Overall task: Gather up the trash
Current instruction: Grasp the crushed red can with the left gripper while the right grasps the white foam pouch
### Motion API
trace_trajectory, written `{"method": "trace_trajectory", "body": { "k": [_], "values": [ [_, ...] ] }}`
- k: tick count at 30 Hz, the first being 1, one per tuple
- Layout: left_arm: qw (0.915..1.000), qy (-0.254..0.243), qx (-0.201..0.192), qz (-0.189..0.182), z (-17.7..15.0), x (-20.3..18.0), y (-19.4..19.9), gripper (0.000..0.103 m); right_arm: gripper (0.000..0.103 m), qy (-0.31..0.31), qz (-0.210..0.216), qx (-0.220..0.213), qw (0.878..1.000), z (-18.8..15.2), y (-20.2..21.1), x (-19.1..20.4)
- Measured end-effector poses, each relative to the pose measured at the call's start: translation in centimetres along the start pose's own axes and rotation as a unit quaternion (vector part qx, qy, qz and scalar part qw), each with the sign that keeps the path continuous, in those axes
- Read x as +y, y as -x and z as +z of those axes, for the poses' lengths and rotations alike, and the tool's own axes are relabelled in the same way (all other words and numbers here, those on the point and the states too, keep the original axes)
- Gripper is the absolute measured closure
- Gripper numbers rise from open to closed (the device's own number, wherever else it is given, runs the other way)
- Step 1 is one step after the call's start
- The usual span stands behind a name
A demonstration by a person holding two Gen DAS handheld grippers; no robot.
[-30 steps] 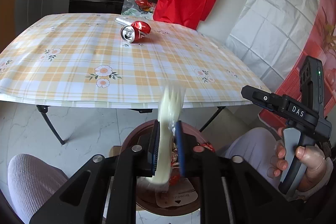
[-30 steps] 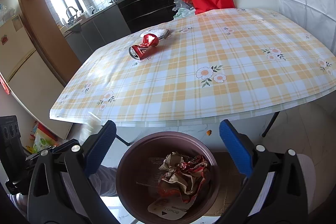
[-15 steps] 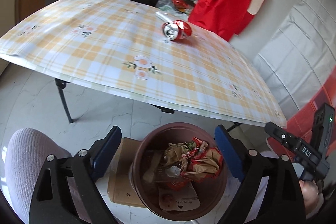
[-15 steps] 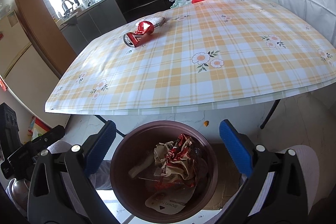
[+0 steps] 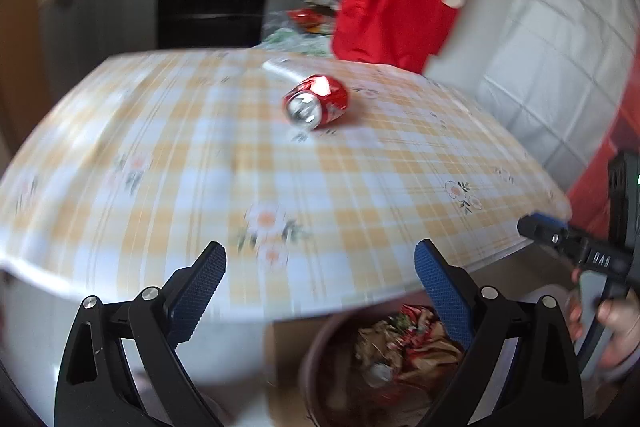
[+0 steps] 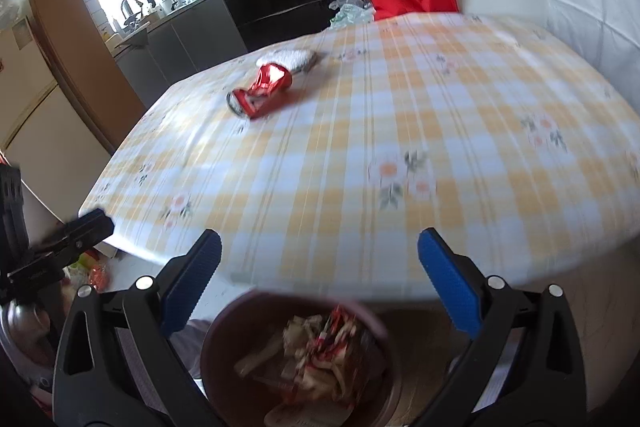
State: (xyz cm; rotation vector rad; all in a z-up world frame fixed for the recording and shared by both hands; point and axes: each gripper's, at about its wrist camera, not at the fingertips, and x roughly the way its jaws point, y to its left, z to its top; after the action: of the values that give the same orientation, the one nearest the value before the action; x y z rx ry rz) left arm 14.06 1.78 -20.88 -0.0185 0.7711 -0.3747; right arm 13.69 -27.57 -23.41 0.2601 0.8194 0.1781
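Both wrist views, taken from the near edge of the worktop [image 5: 360, 187], whose cloth is checked in yellow and white with small flowers. We take the crushed red can [image 5: 316, 105] as our landmark: it lies on its side toward the far end of the worktop, its silver end turned toward the left wrist camera. Just behind the can, possibly touching it, lies a pale crumpled wrapper [image 6: 286, 58]. Well on the near side of the can, below the worktop's edge, stands the brown bin [image 6: 218, 343], already holding crumpled paper and red-printed packaging.

The left gripper [image 5: 320, 267] has just been opening; its jaws stand spread wide with nothing between them. The right gripper [image 6: 319, 255] likewise shows its jaws released and empty. Each hovers over the near edge, well short of the can. A hand [image 5: 612, 327] on the right tool's grip appears at the edge of the left view.

We judge the can to be light, thin-walled and already dented, so it should yield further under pressure and may roll or skid on the smooth cloth. We would take it across the creased middle of its body, not at the stiff rim. The wrapper looks soft and nearly weightless; a pinch at a raised fold should serve.
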Motion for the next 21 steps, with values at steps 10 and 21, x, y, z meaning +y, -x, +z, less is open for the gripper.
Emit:
{"method": "trace_trajectory", "body": {
  "k": [10,21],
  "values": [
    [0.9656,-0.233,0.023,0.113,9.7,-6.2,-14.5,0.023,0.006,-0.038,-0.013,-0.019,0.999,5.2,-2.2,-4.6],
    [0.9359,-0.293,0.073,0.182,12.6,-6.8,-24.5,0.049,0.006,-0.053,-0.059,-0.006,0.997,7.2,-3.6,-10.4]
  ]
}}
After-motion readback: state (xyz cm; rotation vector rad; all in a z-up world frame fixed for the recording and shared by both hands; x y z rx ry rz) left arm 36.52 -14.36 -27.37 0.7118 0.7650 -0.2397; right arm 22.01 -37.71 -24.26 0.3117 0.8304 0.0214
